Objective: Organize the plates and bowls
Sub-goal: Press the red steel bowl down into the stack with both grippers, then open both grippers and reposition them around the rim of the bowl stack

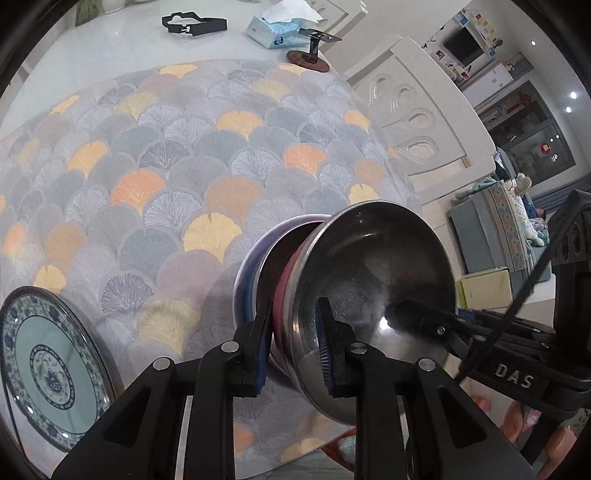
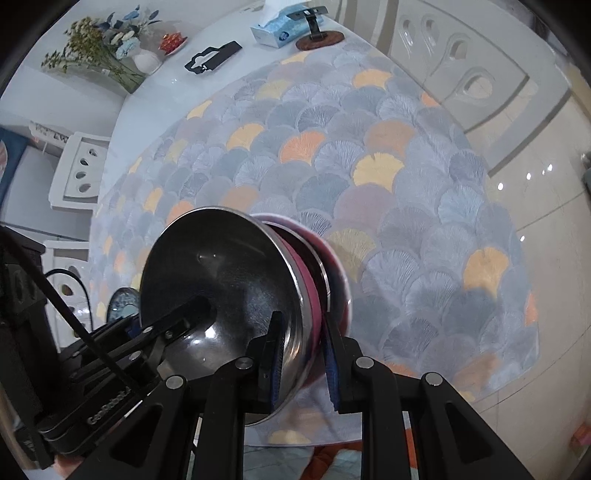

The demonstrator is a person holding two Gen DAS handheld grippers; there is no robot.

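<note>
Clearly both claws share one load: a nested stack of bowls, steel one outermost, carried w/ its mouth turned sideways.

Going L to R in the left-wrist view: a blue-and-white plate point(image 1: 51, 369) lies on the table cloth point(image 1: 166, 166) well off to the left claw's left, apart from the stack. Probably it's a later item to sort.

Next, the left claw point(image 1: 293, 343) is nearly closed, pinching the rims of the bowl stack point(image 1: 369, 295); one pad sits inside the steel bowl, the other outside against the pink and purple bowls behind it. Pinching several rims at once likely keeps the nest from sliding apart.

Right of that, the right claw point(image 2: 301, 354) reaches in from the opposite side. Seen from its own camera, it too is almost shut on the stack's rim: one pad inside the steel bowl, one outside by the pink bowl. Two opposed grips prob. exist bc one pinch on a rim wouldn't steady a stack this heavy.

The stack hangs just ahead of both claws, above the cloth near the table's near edge; whether it touches the cloth can't be told.

Writing: "DAS" on the right claw's body in the left view; "GenRobot" (approx., blurred) on the left claw's body in the right view. Far beyond the claws, a tissue box point(image 1: 273, 31) shows a logo too small to read.
</note>
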